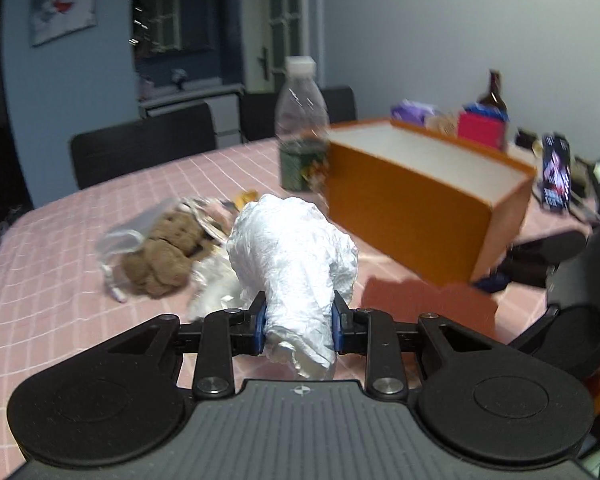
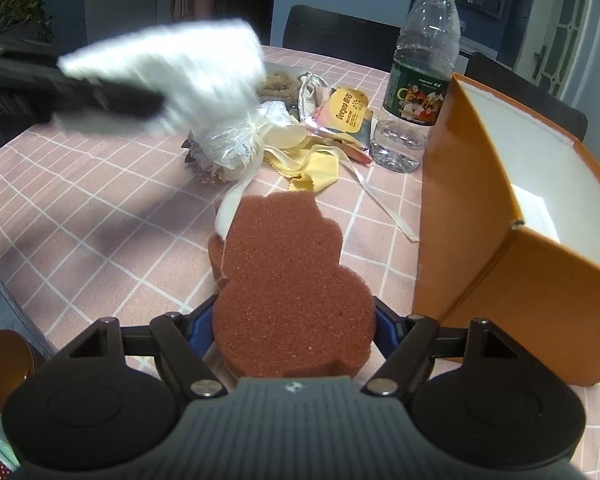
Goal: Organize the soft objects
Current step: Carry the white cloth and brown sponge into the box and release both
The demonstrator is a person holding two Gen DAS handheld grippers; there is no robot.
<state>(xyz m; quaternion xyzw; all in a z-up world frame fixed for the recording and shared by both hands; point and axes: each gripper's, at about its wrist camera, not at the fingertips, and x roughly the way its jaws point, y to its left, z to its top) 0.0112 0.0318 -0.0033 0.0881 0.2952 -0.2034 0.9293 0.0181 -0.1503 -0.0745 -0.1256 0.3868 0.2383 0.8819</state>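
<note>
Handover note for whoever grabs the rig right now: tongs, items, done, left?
Left tongs: shut on a crumpled white bundle, held above the table.
Right tongs: shut on a brown foam sponge, low over the pink checked tablecloth.
Orange box: open, to the right, next to the water bottle; what shows of its inside is bare.
Still on the table: brown plush toy, yellow cloth, clear bagged bundle, ribbons.
Done: two items picked up.
Left: probably box both, then the pile.
</note>
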